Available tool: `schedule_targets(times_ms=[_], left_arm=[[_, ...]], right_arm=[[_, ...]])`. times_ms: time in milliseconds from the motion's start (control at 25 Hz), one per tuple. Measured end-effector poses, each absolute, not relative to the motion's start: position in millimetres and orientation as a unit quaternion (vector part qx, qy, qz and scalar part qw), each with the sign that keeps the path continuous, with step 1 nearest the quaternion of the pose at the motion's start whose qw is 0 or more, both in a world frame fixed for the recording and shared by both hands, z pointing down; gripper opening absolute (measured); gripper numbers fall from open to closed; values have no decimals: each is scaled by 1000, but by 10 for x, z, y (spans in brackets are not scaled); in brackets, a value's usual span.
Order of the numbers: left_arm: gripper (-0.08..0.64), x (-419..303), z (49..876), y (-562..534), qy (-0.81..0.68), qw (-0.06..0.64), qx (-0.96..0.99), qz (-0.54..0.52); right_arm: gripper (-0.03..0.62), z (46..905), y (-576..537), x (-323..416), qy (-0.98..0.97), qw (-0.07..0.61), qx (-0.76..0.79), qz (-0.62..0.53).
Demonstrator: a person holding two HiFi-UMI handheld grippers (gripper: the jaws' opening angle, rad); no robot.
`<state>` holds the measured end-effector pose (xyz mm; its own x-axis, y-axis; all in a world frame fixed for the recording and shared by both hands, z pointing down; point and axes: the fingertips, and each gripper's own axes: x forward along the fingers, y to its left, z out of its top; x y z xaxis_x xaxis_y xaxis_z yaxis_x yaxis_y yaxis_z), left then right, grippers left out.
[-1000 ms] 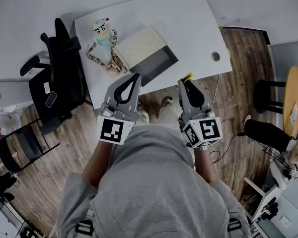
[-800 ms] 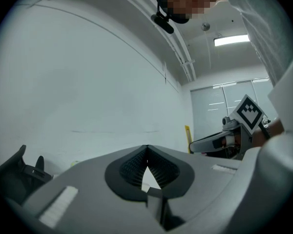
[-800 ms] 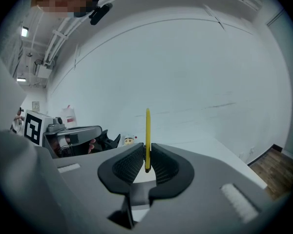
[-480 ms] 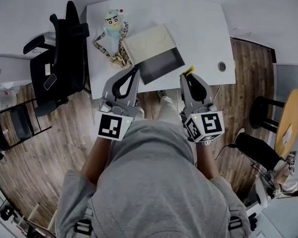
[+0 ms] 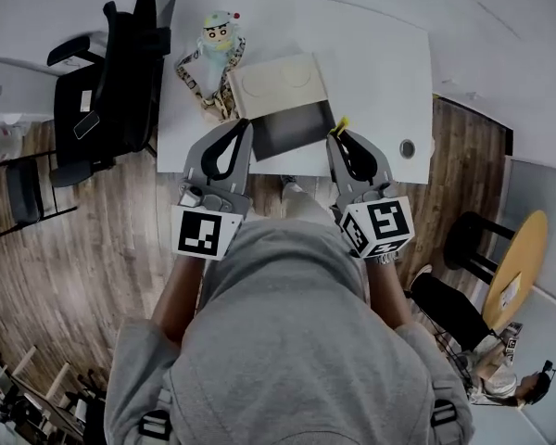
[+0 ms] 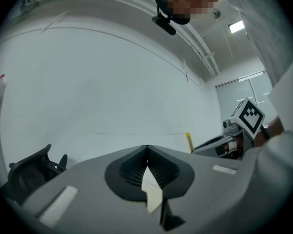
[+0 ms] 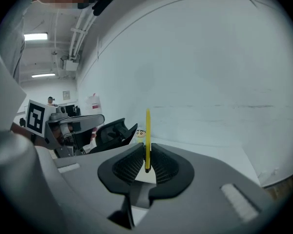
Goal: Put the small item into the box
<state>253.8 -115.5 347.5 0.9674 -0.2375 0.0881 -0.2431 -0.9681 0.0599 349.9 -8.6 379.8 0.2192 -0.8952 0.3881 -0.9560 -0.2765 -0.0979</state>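
Pinched the small item (image 7: 147, 130), a thin yellow strip, by its lower end in the right gripper (image 7: 147, 154), jaws pressed flat against both its faces. Held it upright, long axis running out along the jaws and well past their tips. Saw it in the head view as a yellow tip just beside the near right corner of the box (image 5: 292, 128). Found that box open on the white table (image 5: 371, 54), pale lid laid back toward the far side and the dark well turned toward the person. Placed the well ahead of the strip's free end and to its left, near but not yet under it; could not tell the height above the rim. Carried the left gripper (image 5: 241, 128) with jaws shut tip to tip on nothing, just beside the near left corner of the box. Judged the right gripper the one to act, being both the holder and as near as the other. Judged the coming move a short reach forward and leftward over the well before the jaws part. Noted a doll figure (image 5: 218, 40) at the far left of the lid, well apart from that path.
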Motion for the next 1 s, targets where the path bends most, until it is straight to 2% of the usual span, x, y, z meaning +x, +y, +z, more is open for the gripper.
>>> schedule_targets(times_ms=[1000], left_arm=[[3,2301,3597,-868,-342,36,937,56]], right_arm=[[64,4492,-463,3519,-767,243,563,186]])
